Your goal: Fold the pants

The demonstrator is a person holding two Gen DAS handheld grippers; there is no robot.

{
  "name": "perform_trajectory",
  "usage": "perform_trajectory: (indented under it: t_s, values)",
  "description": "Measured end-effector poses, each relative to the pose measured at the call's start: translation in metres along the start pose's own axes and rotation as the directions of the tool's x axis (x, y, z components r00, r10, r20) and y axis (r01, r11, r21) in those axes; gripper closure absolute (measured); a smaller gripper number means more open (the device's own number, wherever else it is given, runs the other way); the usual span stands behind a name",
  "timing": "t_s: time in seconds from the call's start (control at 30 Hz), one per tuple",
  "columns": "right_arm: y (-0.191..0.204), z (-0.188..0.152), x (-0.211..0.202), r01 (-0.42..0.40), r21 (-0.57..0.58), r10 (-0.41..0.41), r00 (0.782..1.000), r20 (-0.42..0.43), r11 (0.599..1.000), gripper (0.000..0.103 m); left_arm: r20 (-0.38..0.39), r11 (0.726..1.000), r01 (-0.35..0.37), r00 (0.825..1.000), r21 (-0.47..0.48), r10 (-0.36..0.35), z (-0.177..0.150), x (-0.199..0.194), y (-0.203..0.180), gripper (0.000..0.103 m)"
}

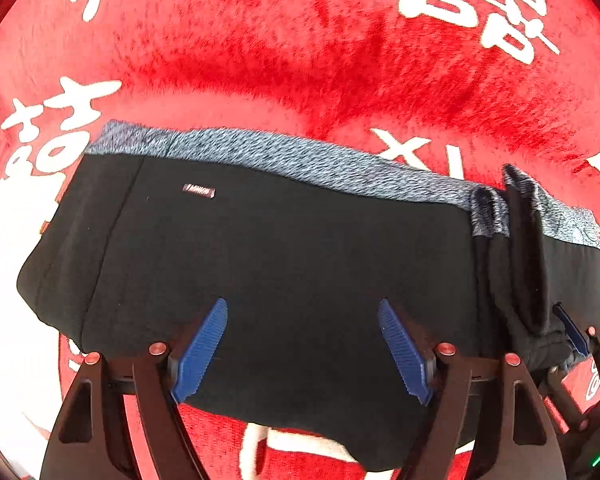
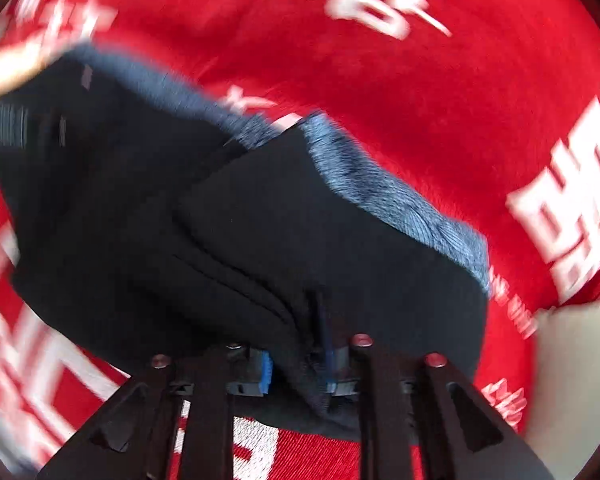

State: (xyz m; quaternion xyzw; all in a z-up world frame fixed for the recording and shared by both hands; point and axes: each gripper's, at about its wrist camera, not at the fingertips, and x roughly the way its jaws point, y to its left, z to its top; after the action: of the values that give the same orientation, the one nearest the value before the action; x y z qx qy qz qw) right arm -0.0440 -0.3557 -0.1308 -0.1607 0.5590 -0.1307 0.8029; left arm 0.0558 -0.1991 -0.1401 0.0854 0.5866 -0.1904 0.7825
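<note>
Black pants (image 1: 280,240) with a blue-grey heathered waistband (image 1: 260,152) and a small label (image 1: 199,191) lie folded on a red blanket. My left gripper (image 1: 302,304) hangs open just over the black cloth, with nothing between its blue pads. At the right end a fold of the pants stands up into my right gripper (image 1: 572,332). In the blurred right wrist view the right gripper (image 2: 298,364) is nearly closed, and a bunch of the pants (image 2: 260,220) fills the narrow gap between its pads.
The red plush blanket (image 1: 300,40) with large white characters spreads all around the pants and shows again in the right wrist view (image 2: 420,80). A pale surface (image 1: 0,280) shows past the blanket's left edge, and another pale patch (image 2: 572,340) at the right.
</note>
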Motion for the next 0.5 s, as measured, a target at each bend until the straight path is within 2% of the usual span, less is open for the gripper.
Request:
perform_trajectory:
  t_s: [0.03, 0.07, 0.1, 0.17, 0.2, 0.3, 0.4, 0.5]
  values:
    - [0.010, -0.003, -0.003, 0.055, -0.054, -0.054, 0.998, 0.017, 0.997, 0.075, -0.003, 1.000, 0.018, 1.000, -0.005, -0.018, 0.000, -0.002, 0.002, 0.024]
    - [0.015, -0.005, -0.007, 0.068, -0.085, -0.066, 0.998, 0.025, 0.994, 0.072, -0.004, 0.999, 0.039, 0.999, -0.007, -0.039, 0.000, -0.003, 0.002, 0.024]
    - [0.018, -0.009, -0.013, 0.067, -0.103, -0.064, 0.997, 0.032, 0.992, 0.064, -0.008, 0.998, 0.065, 0.998, -0.004, -0.065, 0.003, -0.004, 0.001, 0.024]
    - [0.014, -0.016, -0.027, 0.028, -0.098, -0.024, 0.999, 0.036, 0.995, 0.058, -0.008, 0.990, 0.138, 0.990, 0.029, -0.138, 0.004, -0.017, -0.009, 0.024]
    - [0.007, -0.020, -0.035, 0.000, -0.070, 0.002, 0.999, 0.033, 0.998, 0.054, -0.008, 0.985, 0.167, 0.986, 0.047, -0.167, 0.006, -0.022, -0.016, 0.024]
    - [-0.030, -0.031, -0.052, -0.091, 0.104, 0.089, 0.996, 0.016, 0.990, 0.040, -0.030, 0.950, 0.288, 0.958, 0.124, -0.287, 0.010, -0.035, -0.044, 0.024]
    - [-0.068, -0.045, -0.055, -0.134, 0.285, 0.144, 0.989, -0.015, 0.949, 0.039, -0.073, 0.905, 0.379, 0.926, 0.194, -0.372, 0.013, -0.036, -0.077, 0.024]
    - [-0.093, -0.059, -0.050, -0.150, 0.410, 0.185, 0.982, -0.048, 0.900, 0.039, -0.097, 0.885, 0.392, 0.920, 0.253, -0.380, 0.015, -0.030, -0.105, 0.024]
